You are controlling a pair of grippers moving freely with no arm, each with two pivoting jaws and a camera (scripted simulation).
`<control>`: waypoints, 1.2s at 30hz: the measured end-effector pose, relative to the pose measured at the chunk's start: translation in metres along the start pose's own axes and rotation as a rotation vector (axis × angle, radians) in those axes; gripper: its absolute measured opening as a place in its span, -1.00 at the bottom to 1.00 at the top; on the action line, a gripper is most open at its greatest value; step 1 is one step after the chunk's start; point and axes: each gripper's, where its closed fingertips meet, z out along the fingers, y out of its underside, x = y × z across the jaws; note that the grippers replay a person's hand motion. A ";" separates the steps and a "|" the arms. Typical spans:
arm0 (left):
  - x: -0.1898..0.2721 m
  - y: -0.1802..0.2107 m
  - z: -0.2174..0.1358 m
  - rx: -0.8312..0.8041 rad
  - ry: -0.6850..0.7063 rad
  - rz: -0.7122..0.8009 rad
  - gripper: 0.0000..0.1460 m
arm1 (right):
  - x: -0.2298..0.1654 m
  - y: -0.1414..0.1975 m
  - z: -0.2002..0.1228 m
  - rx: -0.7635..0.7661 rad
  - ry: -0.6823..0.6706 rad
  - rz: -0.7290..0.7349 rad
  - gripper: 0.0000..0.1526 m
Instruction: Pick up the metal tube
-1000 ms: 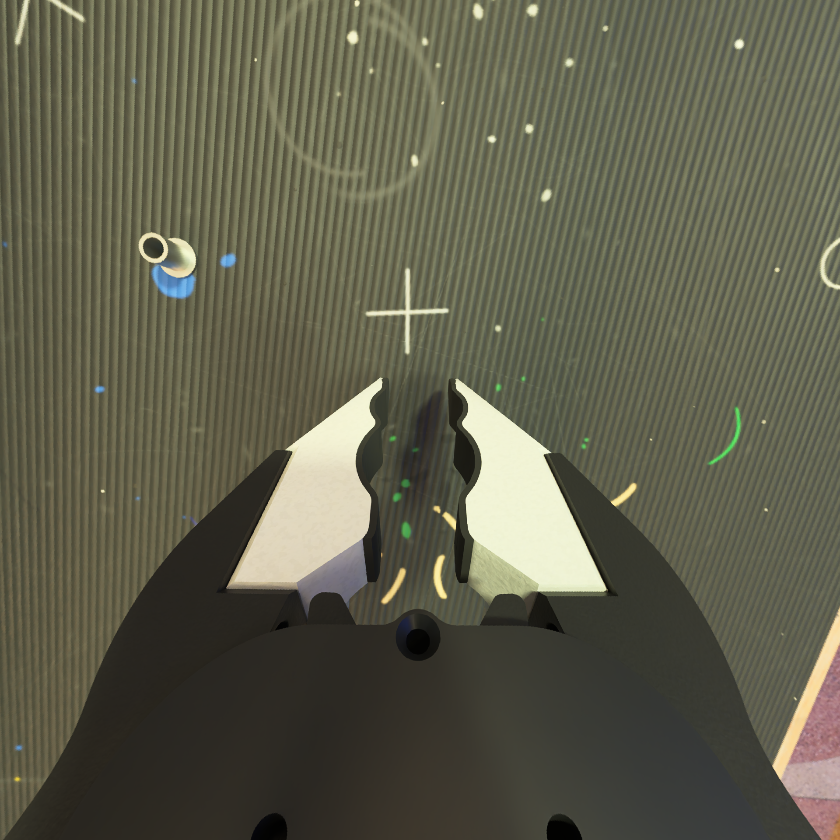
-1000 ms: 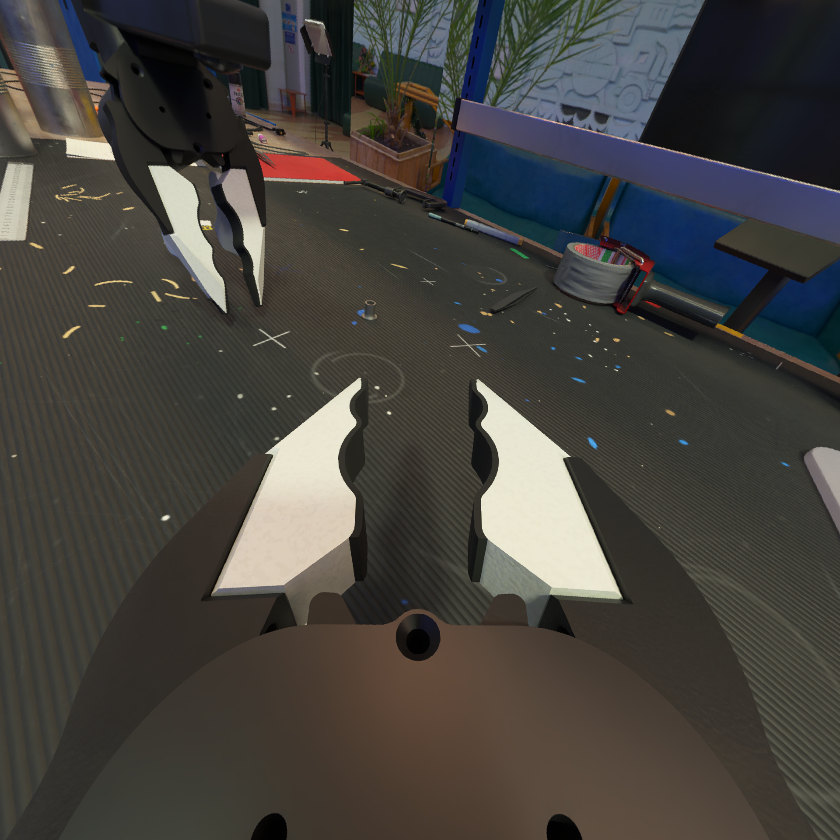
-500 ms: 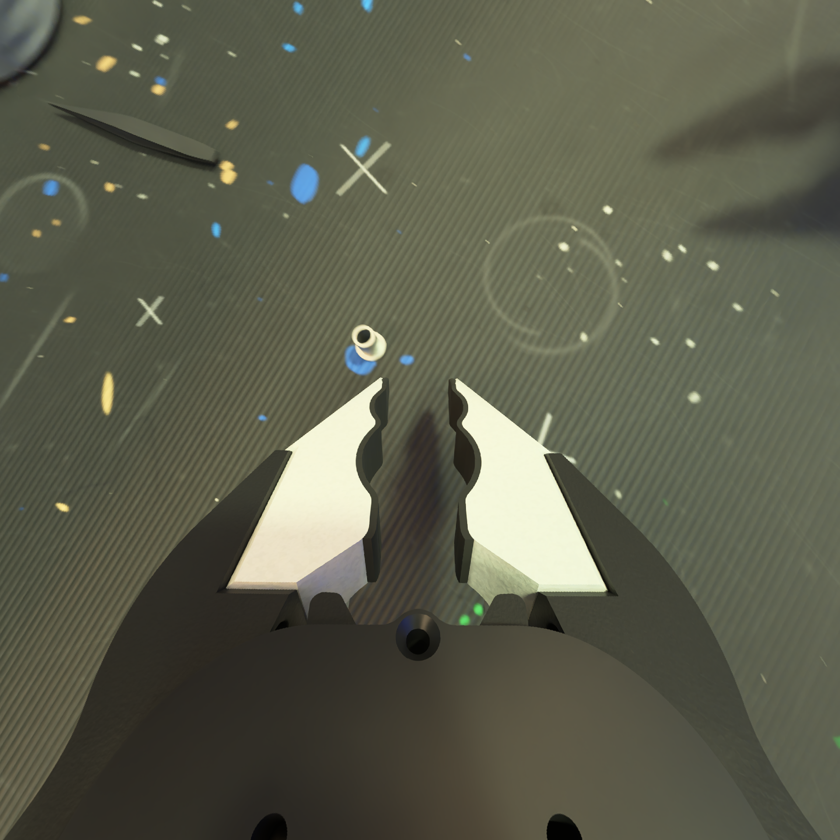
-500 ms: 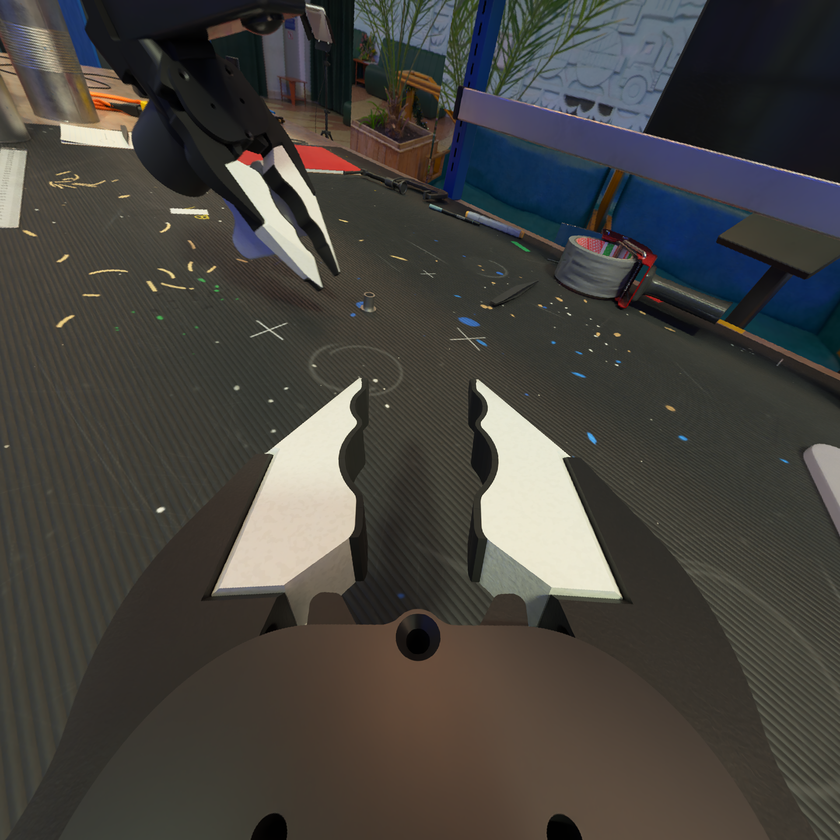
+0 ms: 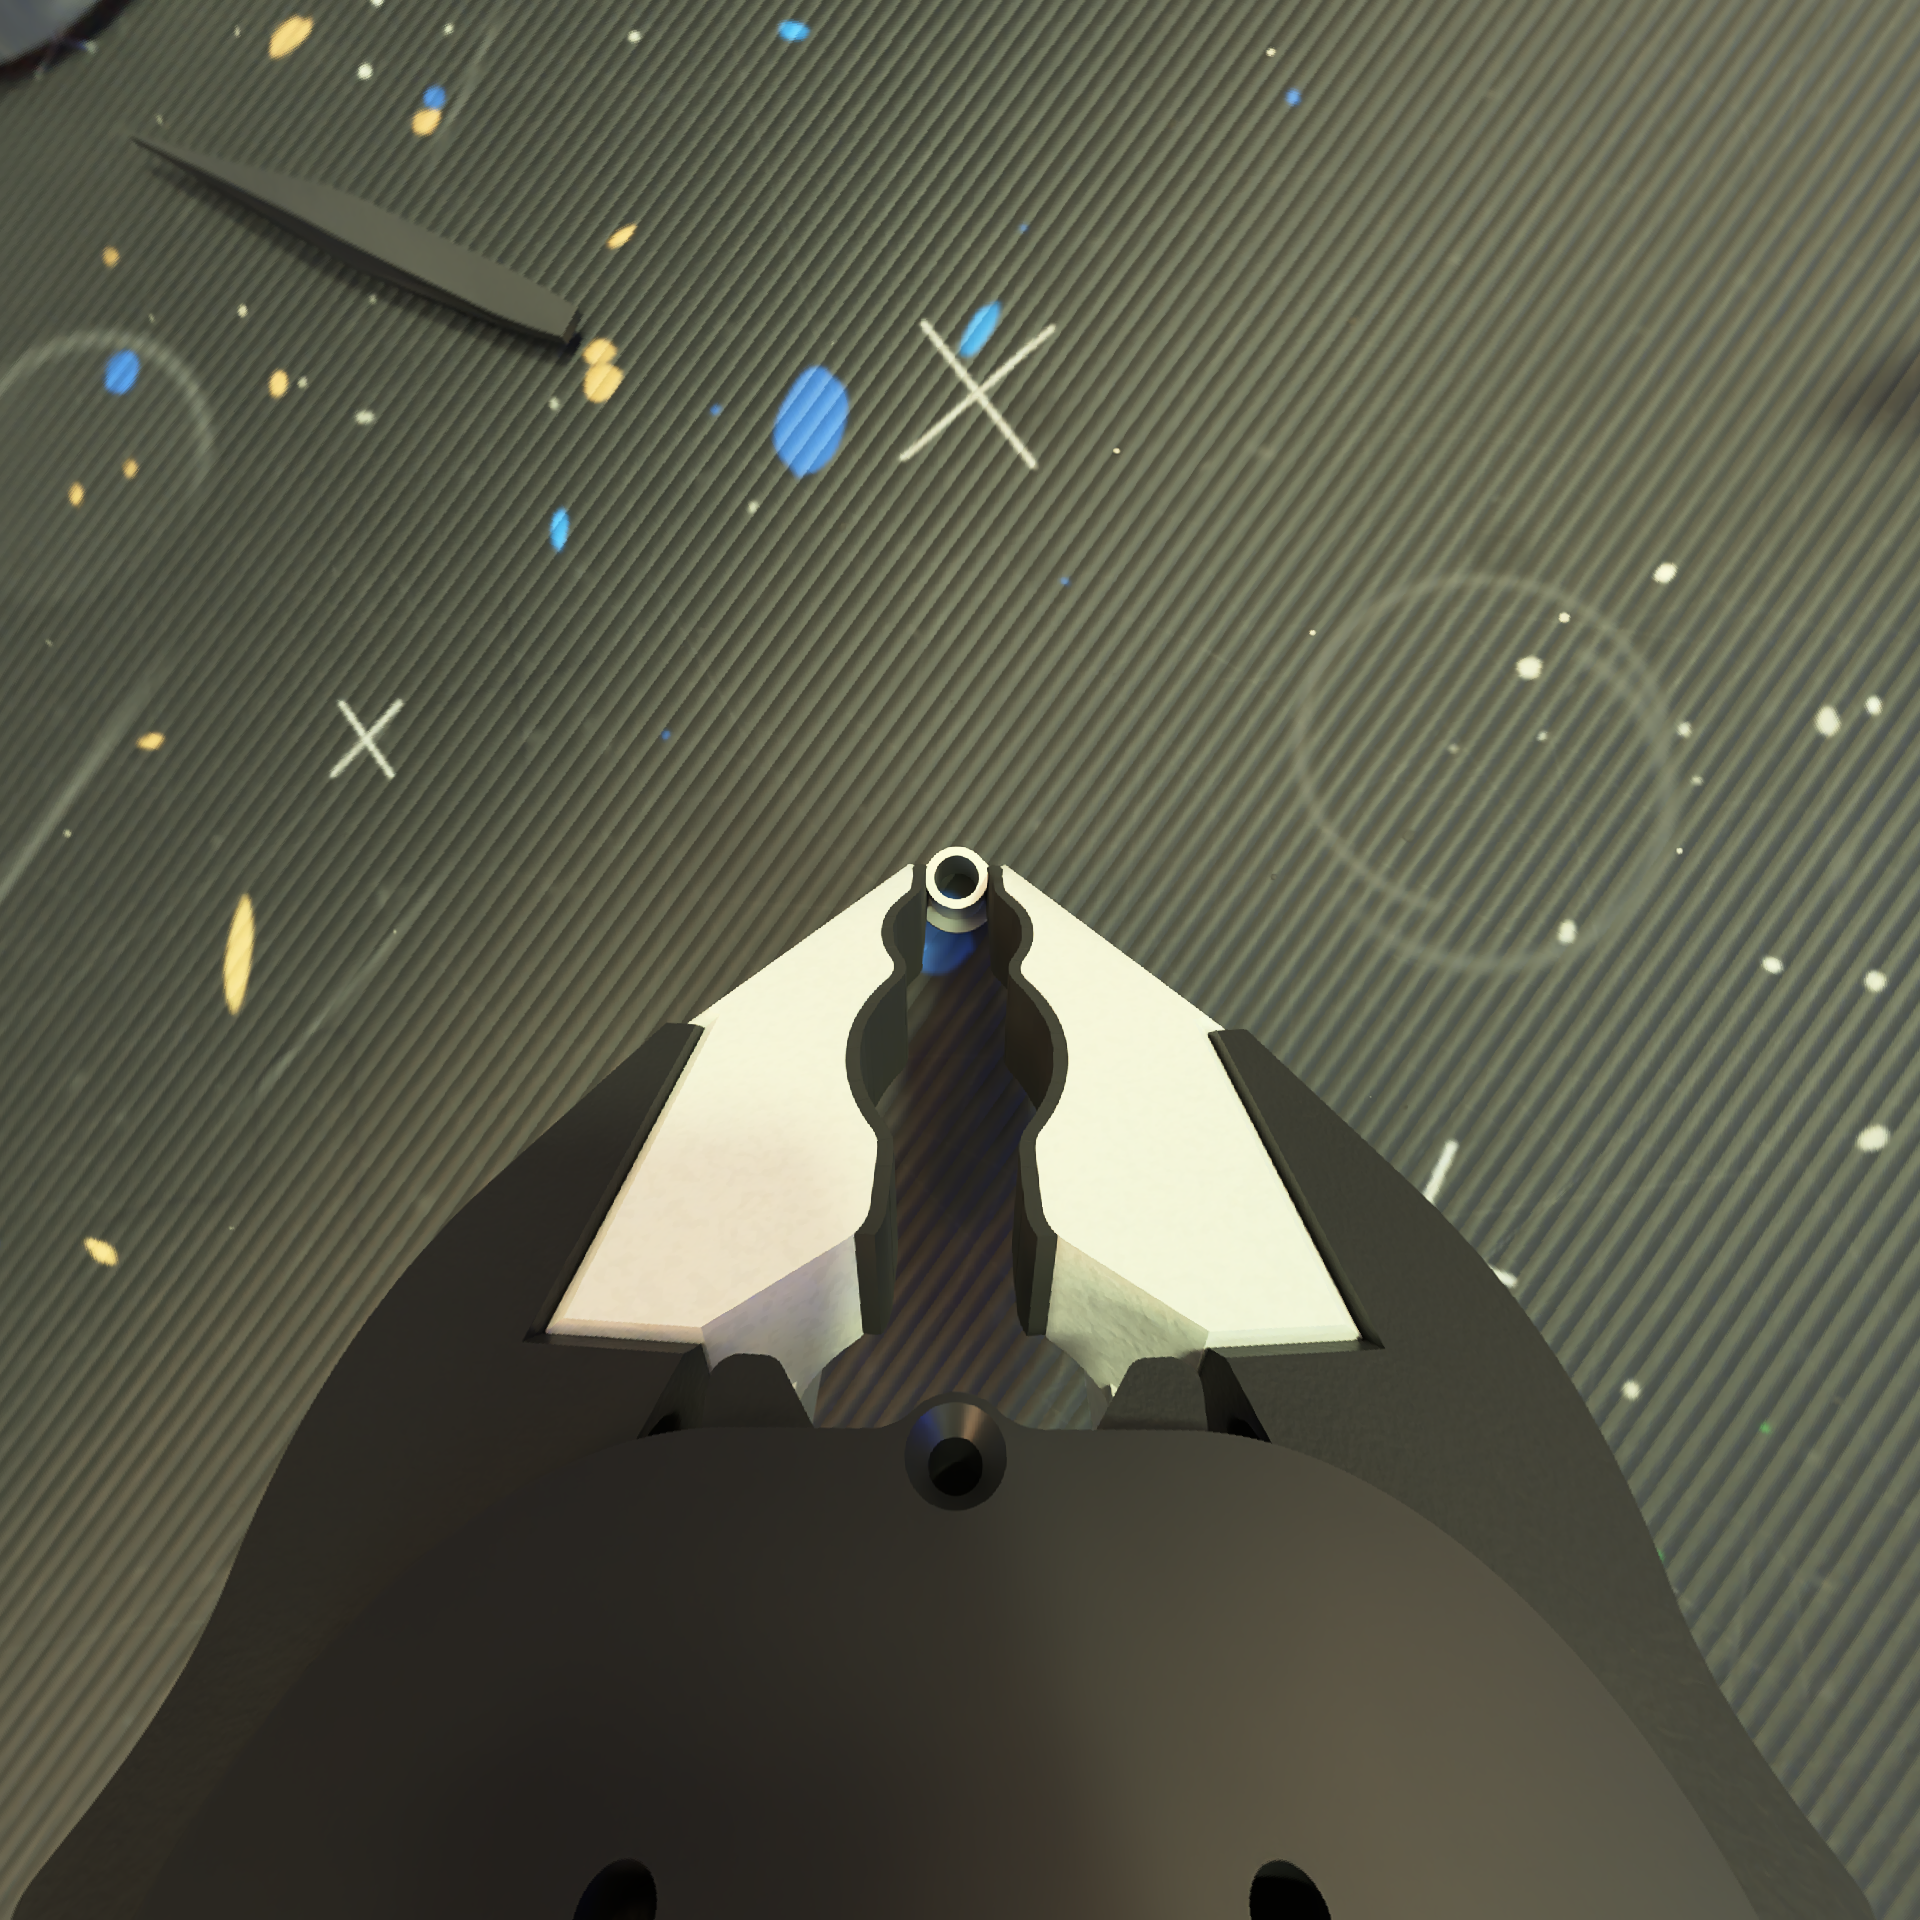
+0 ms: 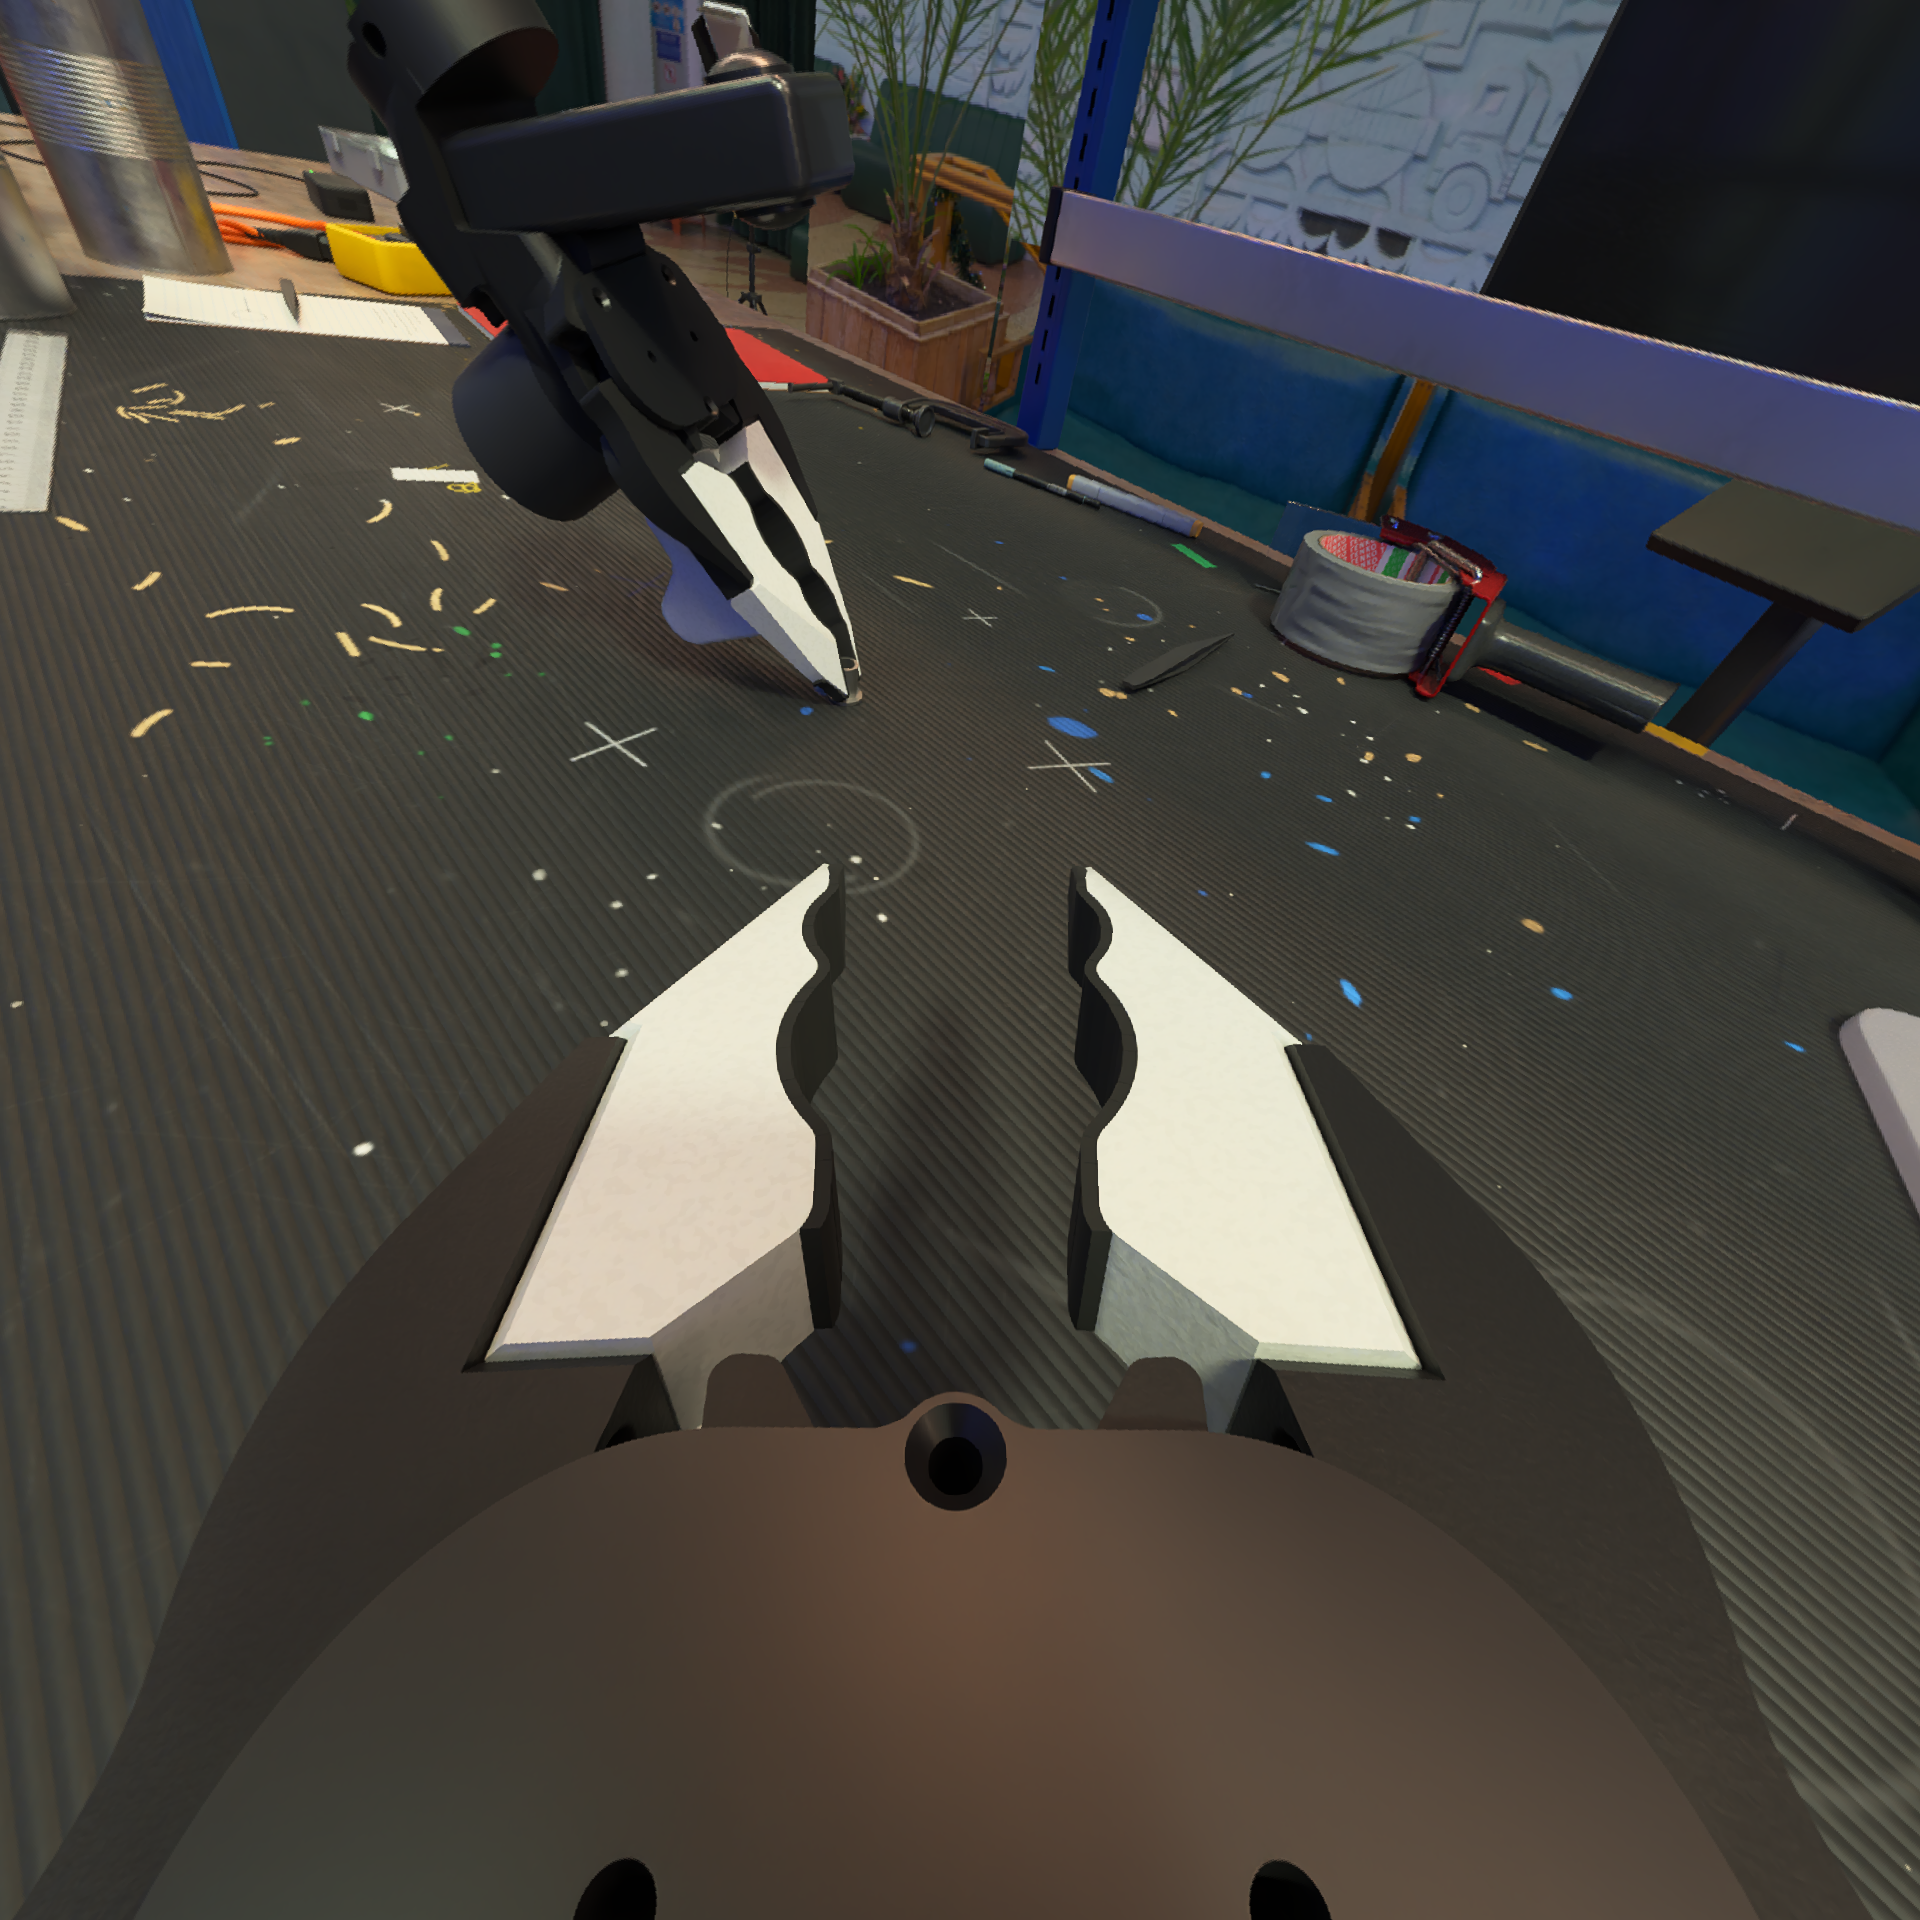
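The metal tube (image 5: 954, 914) is short and silver and stands upright on the dark ribbed mat (image 5: 1351, 312), over a blue paint spot. My left gripper (image 5: 958, 871) has its fingertips closed on the tube's top, jaws nearly together. In the right wrist view the left gripper (image 6: 840, 688) tilts down with its tips at the mat, and only a sliver of the tube (image 6: 854, 694) shows. My right gripper (image 6: 956, 878) is open and empty, low over the mat, well short of the tube.
A black tapered sliver (image 5: 364, 244) lies beyond the tube to the left. A grey tape roll (image 6: 1351, 613), a red clamp (image 6: 1455, 613) and markers (image 6: 1101, 494) lie along the far edge. A white object (image 6: 1891, 1101) sits at the right edge.
My left gripper moved forward and down to the tube, and its jaws closed around it. The right gripper has not moved.
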 end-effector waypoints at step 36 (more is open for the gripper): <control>0.227 -0.008 -0.028 0.177 0.336 0.486 -0.85 | 0.052 0.003 -0.015 0.021 0.215 0.005 -0.46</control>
